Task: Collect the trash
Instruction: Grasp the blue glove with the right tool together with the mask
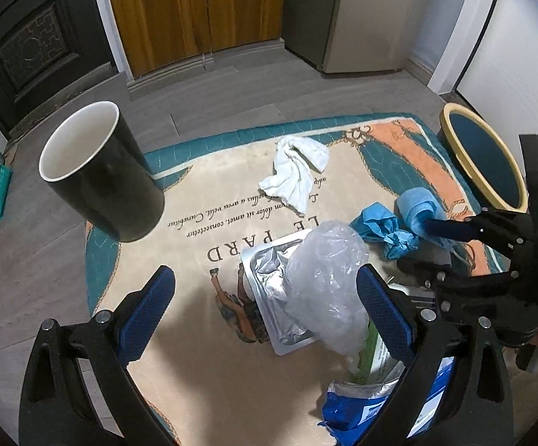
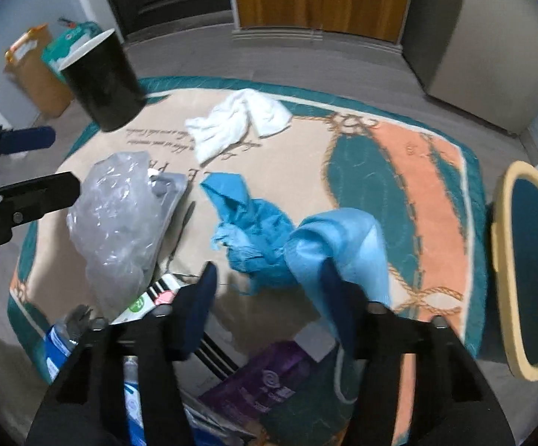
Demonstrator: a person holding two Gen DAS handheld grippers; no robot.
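Trash lies on a patterned rug (image 1: 202,364). My left gripper (image 1: 265,301) is open above a silver foil tray (image 1: 269,271) and a crumpled clear plastic bag (image 1: 324,282), which also shows in the right wrist view (image 2: 116,223). My right gripper (image 2: 269,278) is open; a light blue mask (image 2: 343,238) hangs draped over its right finger (image 2: 334,286). A crumpled teal paper (image 2: 250,223) lies just ahead. A white tissue (image 1: 295,171) lies farther off. A yellow-rimmed bin (image 2: 529,271) with a dark liner stands at the rug's right edge.
A black cup with white inside (image 1: 101,174) stands on the rug's far left. Blue, green and purple wrappers (image 1: 365,397) lie near me. A wooden door (image 1: 194,11), a dark door (image 1: 38,44) and a grey cabinet (image 1: 362,15) stand beyond.
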